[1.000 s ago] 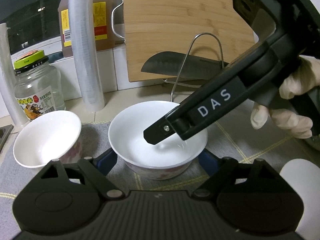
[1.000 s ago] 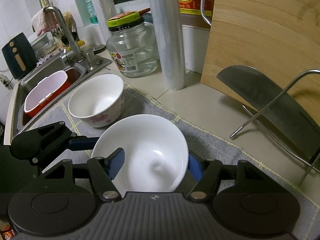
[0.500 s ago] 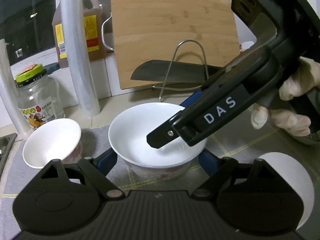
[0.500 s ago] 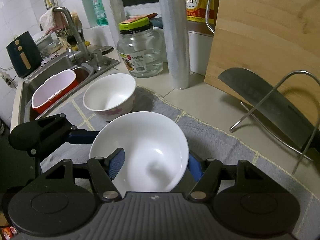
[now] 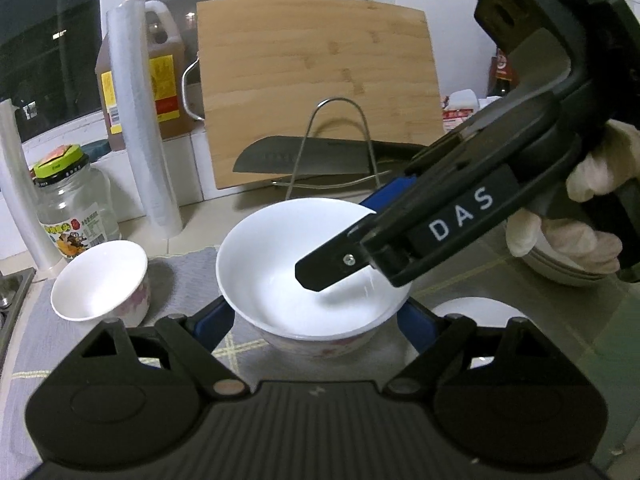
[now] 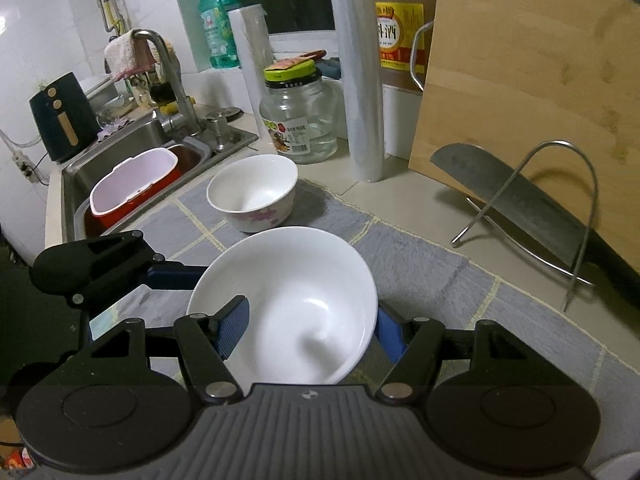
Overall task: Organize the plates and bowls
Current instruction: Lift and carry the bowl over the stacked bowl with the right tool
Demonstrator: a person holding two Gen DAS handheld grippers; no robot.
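Note:
A large white bowl (image 5: pixel 288 256) with pink flowers on its outside hangs just above the grey mat (image 5: pixel 188 272). My left gripper (image 5: pixel 316 320) is shut on it, blue pads pressing both sides of its lower wall. My right gripper (image 5: pixel 348 236) comes in from the right and is shut on the rim, one finger inside the bowl and one outside. In the right wrist view the same bowl (image 6: pixel 296 304) sits between the pads of my right gripper (image 6: pixel 308 332). A smaller flowered bowl (image 5: pixel 100 280) (image 6: pixel 252 192) stands upright and empty on the mat to the left.
A white dish (image 5: pixel 476 312) lies low on the right and stacked plates (image 5: pixel 560 272) sit behind a gloved hand (image 5: pixel 560 236). A cleaver (image 6: pixel 512 196) on a wire stand, a cutting board (image 5: pixel 316 92), a glass jar (image 6: pixel 300 120) and film rolls line the back. A sink (image 6: pixel 132 152) lies left.
Both grippers have risen and pulled back together with the large bowl between them. The small bowl and jar now look farther off, and the white dish at lower right shows more fully.

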